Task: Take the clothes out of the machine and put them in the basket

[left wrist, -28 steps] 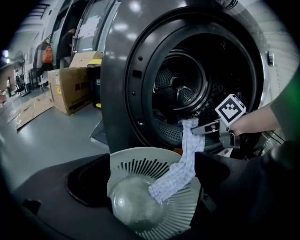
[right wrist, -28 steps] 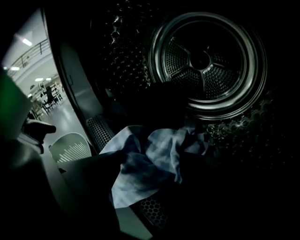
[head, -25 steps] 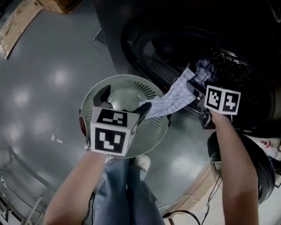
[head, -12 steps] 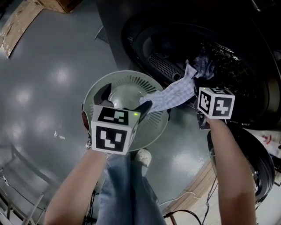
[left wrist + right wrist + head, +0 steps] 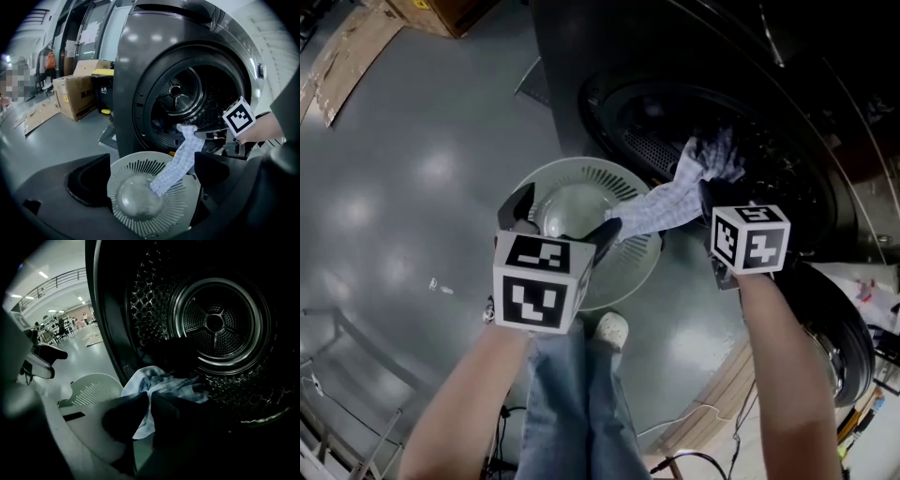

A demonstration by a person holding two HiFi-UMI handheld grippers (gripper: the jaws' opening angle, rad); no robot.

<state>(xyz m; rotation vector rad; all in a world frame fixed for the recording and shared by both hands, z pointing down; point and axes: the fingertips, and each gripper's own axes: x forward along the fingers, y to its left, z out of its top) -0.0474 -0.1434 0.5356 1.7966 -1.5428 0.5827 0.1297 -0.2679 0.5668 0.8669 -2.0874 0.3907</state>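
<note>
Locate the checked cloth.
Head view, centre-right: the checked cloth stretches from the machine's opening down into the basket, its top end pinched by the right gripper.

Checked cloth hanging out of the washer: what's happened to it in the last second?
The right claw closed onto the cloth at the mouth of the washer. The left claw stayed open above the basket, where the cloth's other end still hangs.

Head view steeply down; both gripper views twd machine (image 5: 136, 70), basket (image 5: 136, 165) in all.
</note>
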